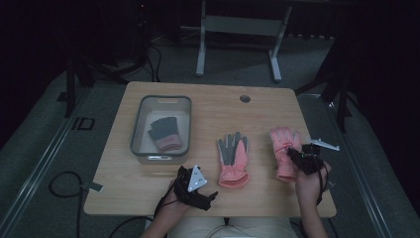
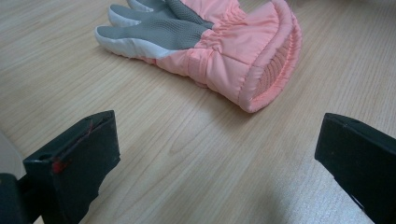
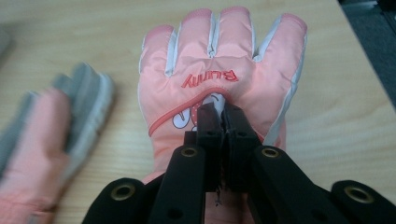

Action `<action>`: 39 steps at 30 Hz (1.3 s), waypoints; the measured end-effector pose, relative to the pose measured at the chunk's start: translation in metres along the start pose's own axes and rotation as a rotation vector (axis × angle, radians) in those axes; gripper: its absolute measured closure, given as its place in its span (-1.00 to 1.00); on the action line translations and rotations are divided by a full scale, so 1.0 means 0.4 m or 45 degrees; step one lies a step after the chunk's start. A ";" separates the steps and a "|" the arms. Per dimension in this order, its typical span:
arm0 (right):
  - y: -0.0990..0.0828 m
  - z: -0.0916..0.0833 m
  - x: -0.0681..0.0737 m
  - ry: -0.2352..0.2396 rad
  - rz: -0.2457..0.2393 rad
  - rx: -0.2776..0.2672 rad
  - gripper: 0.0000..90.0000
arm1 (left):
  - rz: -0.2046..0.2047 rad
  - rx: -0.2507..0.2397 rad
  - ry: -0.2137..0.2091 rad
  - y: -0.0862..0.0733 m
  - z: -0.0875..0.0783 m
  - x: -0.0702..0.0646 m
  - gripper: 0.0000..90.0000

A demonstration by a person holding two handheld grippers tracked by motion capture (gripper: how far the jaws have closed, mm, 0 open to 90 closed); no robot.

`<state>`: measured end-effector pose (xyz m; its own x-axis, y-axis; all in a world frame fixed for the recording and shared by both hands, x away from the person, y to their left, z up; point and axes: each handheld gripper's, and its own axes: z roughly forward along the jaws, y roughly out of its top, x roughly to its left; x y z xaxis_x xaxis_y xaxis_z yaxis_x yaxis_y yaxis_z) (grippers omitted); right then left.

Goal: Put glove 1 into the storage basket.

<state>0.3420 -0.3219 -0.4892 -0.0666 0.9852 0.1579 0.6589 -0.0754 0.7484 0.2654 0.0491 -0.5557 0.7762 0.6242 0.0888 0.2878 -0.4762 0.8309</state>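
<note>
The right gripper (image 3: 223,112) has its fingers closed, pinching the back of the right glove (image 3: 219,70), which lies flat near the desk's (image 1: 208,106) right edge. The left gripper (image 1: 205,194) rests with fingers spread wide and empty; the middle glove (image 2: 224,46) lies just beyond them, cuff nearest.

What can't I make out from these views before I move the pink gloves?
- Whether the right tongs pinch fabric of the Bunny glove: right gripper view, the shut jaws cover the contact spot.
- The print under the lettering: same view, hidden by the jaws.
- The grey-palmed glove: blurred there; fingertips cut off in the left gripper view.
- The dark glove in the bin: high view, dim and small.
</note>
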 end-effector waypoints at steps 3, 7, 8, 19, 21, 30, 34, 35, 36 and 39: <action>-0.026 0.034 -0.006 -0.027 0.005 0.058 0.92 | 0.003 0.006 0.000 0.000 0.000 -0.002 -1.00; -0.049 0.070 -0.014 -0.032 0.010 0.105 0.86 | 0.006 0.009 -0.001 0.000 0.001 -0.002 -1.00; -0.050 0.074 -0.014 -0.036 0.008 0.106 0.84 | 0.005 0.010 -0.003 0.000 0.002 -0.003 -1.00; -0.018 0.042 -0.024 -0.024 -0.007 0.070 0.58 | 0.021 0.011 -0.006 0.000 0.003 -0.006 -1.00; 0.002 0.024 -0.022 -0.022 -0.056 0.052 0.51 | 0.023 0.015 -0.010 -0.001 0.004 -0.005 -1.00; 0.066 -0.006 -0.041 0.139 -0.374 0.064 0.34 | 0.022 0.013 -0.012 -0.003 0.003 -0.001 -1.00; 0.073 0.003 -0.049 0.181 -0.546 0.096 0.30 | 0.030 0.004 -0.002 -0.003 0.002 -0.001 -1.00; 0.072 0.008 -0.051 0.196 -0.578 0.114 0.29 | 0.029 0.002 0.000 -0.003 0.002 0.001 -1.00; 0.072 0.014 -0.054 0.198 -0.596 0.136 0.28 | 0.025 0.003 -0.001 -0.004 0.002 0.001 -1.00; 0.070 0.033 -0.061 0.209 -0.633 0.198 0.24 | 0.024 0.008 -0.001 -0.005 0.002 0.003 -1.00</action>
<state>0.3719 -0.3462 -0.4806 -0.5062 0.8584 -0.0826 0.6207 0.4292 0.6562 0.2662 0.0503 -0.5576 0.7818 0.6148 0.1040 0.2769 -0.4918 0.8255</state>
